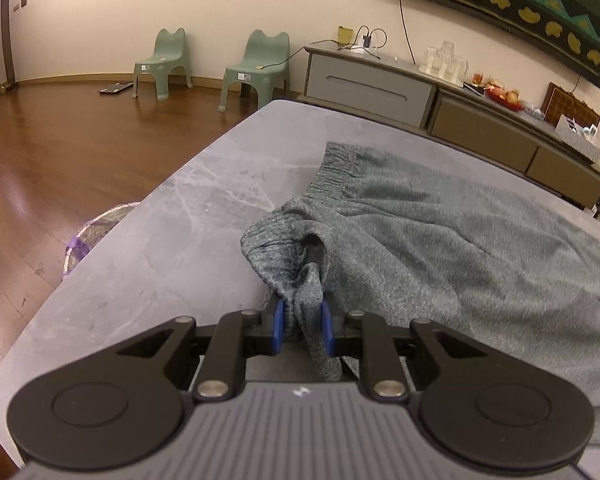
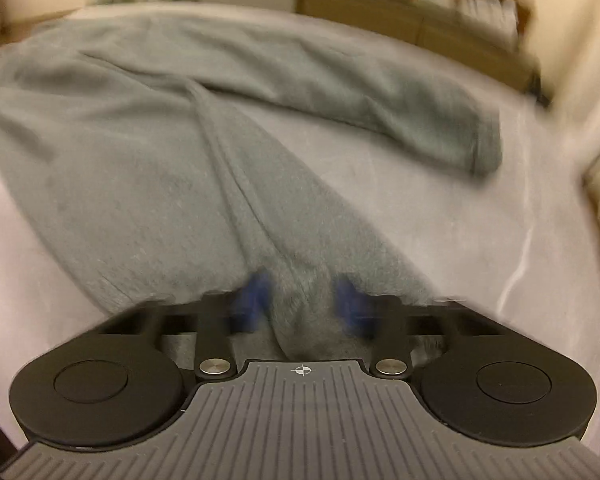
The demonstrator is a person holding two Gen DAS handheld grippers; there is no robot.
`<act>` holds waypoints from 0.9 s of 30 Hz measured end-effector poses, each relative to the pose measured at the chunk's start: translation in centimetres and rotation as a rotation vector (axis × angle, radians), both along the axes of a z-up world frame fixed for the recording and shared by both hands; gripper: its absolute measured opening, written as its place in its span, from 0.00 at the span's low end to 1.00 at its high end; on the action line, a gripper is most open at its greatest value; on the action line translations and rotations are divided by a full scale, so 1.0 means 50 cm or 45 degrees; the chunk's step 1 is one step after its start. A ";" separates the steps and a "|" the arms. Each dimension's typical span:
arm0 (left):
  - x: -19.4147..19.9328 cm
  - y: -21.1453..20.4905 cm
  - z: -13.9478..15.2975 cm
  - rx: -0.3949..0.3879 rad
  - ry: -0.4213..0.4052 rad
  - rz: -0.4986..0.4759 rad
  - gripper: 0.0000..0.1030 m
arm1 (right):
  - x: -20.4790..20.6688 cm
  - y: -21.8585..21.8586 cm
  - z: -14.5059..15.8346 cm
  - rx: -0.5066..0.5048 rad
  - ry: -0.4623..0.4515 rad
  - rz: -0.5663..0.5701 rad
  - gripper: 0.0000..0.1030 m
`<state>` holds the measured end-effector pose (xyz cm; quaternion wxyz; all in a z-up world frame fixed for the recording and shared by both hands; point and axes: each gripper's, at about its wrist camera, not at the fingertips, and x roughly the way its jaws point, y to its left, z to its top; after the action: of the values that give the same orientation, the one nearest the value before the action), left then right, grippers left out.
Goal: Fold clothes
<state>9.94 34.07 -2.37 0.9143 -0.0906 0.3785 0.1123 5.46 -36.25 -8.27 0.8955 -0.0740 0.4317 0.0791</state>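
A pair of grey knit trousers [image 1: 440, 240] is spread on the grey table [image 1: 148, 248], with both ends taken up. The left gripper [image 1: 302, 322] has its blue pads closed down to a narrow gap on a bunched corner of the waistband, whose elastic rim runs ahead of the jaws and slightly to their right. The right gripper [image 2: 304, 300] is seen through motion blur; its jaws appear drawn in on the end of the near leg, which runs straight ahead from them, while the other leg [image 2: 420, 120] lies flat farther ahead and to the right, well apart from the held one.

The step is judged to be a lengthwise fold, near half over far half. It would be done well if both held ends were raised level and carried forward together, the cloth kept taut between them, so that the near leg is laid squarely on the far one and the waistband halves meet.

To the left of the left jaws much bare table is left before its rounded edge, with a basket [image 1: 96, 228] just past it. To the right of the right jaws the table edge is nearer, so less room is offered there
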 end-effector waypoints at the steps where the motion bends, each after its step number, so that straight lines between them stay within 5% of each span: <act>1: 0.001 -0.002 0.000 0.007 0.007 0.000 0.18 | 0.015 -0.018 0.004 0.004 -0.012 -0.066 0.01; 5: 0.012 -0.022 -0.007 0.048 0.059 -0.056 0.18 | 0.086 -0.115 0.036 -0.017 -0.200 -0.430 0.04; 8: 0.015 -0.027 -0.018 0.075 0.090 -0.091 0.18 | 0.114 -0.156 0.008 -0.061 -0.274 -0.669 0.70; 10: 0.016 -0.030 -0.025 0.092 0.110 -0.113 0.19 | 0.095 -0.158 0.011 -0.043 -0.277 -0.653 0.69; 12: 0.017 -0.030 -0.030 0.097 0.121 -0.125 0.19 | 0.059 -0.156 0.026 -0.013 -0.315 -0.646 0.84; 14: 0.017 -0.025 -0.031 0.078 0.115 -0.116 0.20 | 0.018 -0.158 0.035 -0.037 -0.333 -0.687 0.88; 17: 0.024 -0.023 -0.036 0.056 0.120 -0.098 0.24 | -0.042 -0.175 0.021 -0.031 -0.257 -0.721 0.92; 19: 0.034 -0.026 -0.040 0.043 0.136 -0.089 0.26 | -0.061 -0.185 -0.005 -0.006 -0.157 -0.716 0.92; 20: 0.042 -0.027 -0.044 0.032 0.150 -0.094 0.27 | -0.062 -0.185 -0.017 -0.004 -0.109 -0.688 0.82; 21: 0.049 -0.030 -0.049 0.031 0.165 -0.100 0.27 | -0.058 -0.185 -0.033 0.011 -0.070 -0.649 0.49; 23: 0.048 -0.036 -0.052 0.053 0.177 -0.101 0.21 | -0.069 -0.187 -0.032 0.121 -0.048 -0.595 0.19; 27: 0.011 -0.023 -0.045 0.041 0.180 -0.045 0.16 | -0.077 -0.182 -0.028 -0.030 -0.004 -0.624 0.18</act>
<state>10.47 32.90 -4.61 0.8885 -0.0610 0.4417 0.1082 1.63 -45.38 -9.66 0.8877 0.0225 0.4361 -0.1457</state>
